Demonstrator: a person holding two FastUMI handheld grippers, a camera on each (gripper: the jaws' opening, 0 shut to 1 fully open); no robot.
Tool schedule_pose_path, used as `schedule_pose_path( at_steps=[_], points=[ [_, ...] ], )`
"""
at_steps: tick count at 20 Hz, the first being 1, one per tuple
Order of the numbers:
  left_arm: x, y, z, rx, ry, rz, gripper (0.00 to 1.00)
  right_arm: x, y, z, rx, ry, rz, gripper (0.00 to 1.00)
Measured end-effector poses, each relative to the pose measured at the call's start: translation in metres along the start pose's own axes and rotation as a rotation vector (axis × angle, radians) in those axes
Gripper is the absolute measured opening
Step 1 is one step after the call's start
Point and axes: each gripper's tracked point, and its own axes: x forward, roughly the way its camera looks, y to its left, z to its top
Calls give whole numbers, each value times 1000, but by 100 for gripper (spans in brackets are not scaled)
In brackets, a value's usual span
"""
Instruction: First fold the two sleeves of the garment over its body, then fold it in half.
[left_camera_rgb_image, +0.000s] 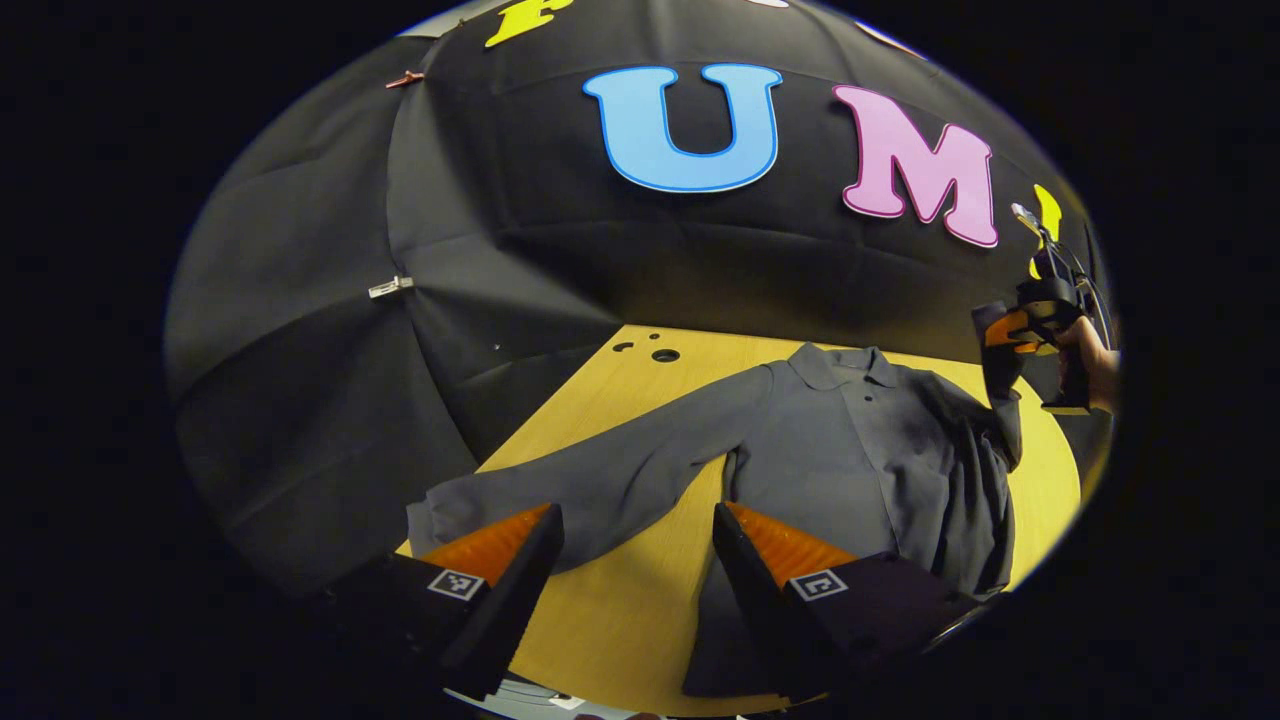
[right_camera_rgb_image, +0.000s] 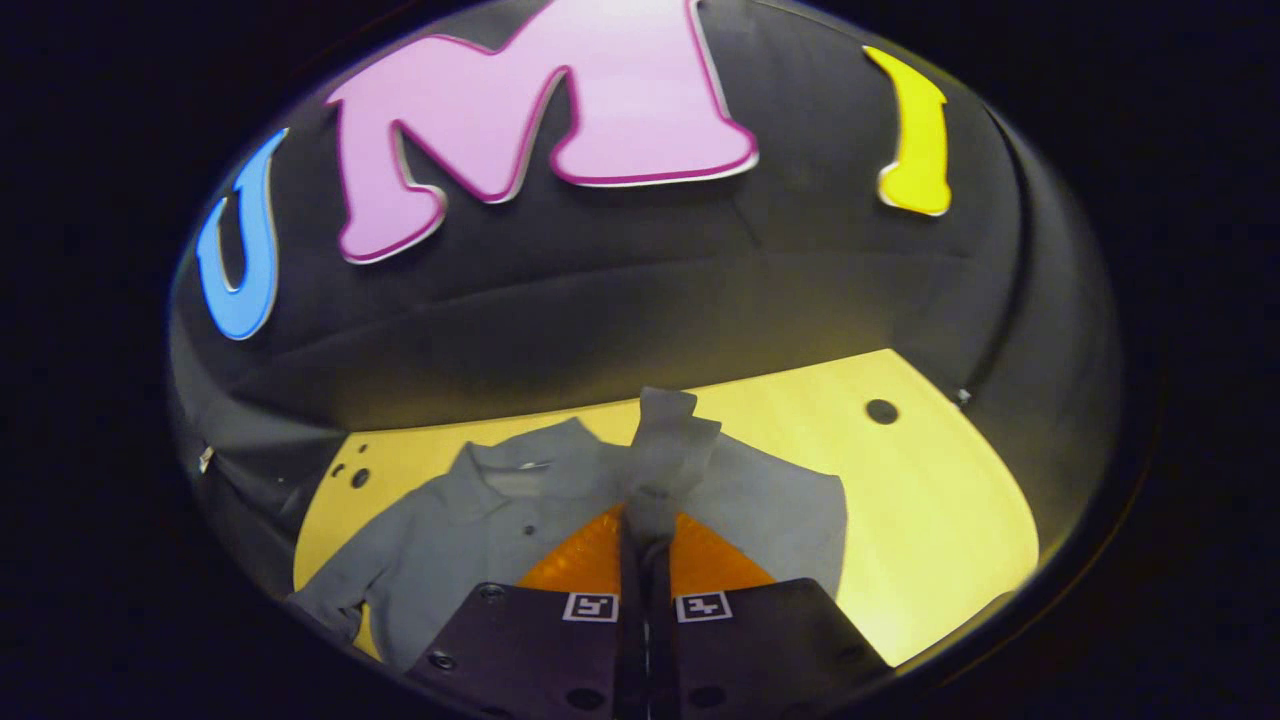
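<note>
Shirt (left_camera_rgb_image: 830, 450) on the wooden bench (left_camera_rgb_image: 620, 610): from my left gripper view I see the grey, collared garment lying face up, its collar (left_camera_rgb_image: 840, 365) toward the black cloth wall (left_camera_rgb_image: 480, 250) and its buttoned front toward me. One sleeve (left_camera_rgb_image: 590, 480) stretches out flat from the shirt's shoulder across the bare wood, its cuff near the bench's edge. My left gripper (left_camera_rgb_image: 637, 545) hovers above the bench with its fingers spread wide apart, holding nothing; the flat sleeve lies just beyond one fingertip and the shirt's hem side just beyond the other.

On the far side of the shirt from that sleeve, my right gripper (left_camera_rgb_image: 1035, 325), with the hand (left_camera_rgb_image: 1095, 360) that holds it, is raised above the bench. The shirt's other sleeve (left_camera_rgb_image: 1005, 400) hangs up from the body to that gripper, the cloth beneath it bunched in folds along the shirt's side.

My right gripper view confirms the hold: the right gripper (right_camera_rgb_image: 645, 530) has its fingers pressed together on the lifted sleeve (right_camera_rgb_image: 665, 440), whose cuff stands up above the fingertips. Behind it the shirt's body (right_camera_rgb_image: 480, 530) lies spread on the bench (right_camera_rgb_image: 930, 500), with small round holes (right_camera_rgb_image: 881, 411) in the wood beyond the shirt.
</note>
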Motion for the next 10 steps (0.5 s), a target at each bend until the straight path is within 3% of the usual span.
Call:
schedule_pose_path(
  at_steps=[5,10],
  points=[
    [0,1,-16,-22,31,-2,95,7,83,-30,64,30,193,6],
    [6,8,-33,-40,59,9,95,27,141,-80,188,114,297,6]
  ],
)
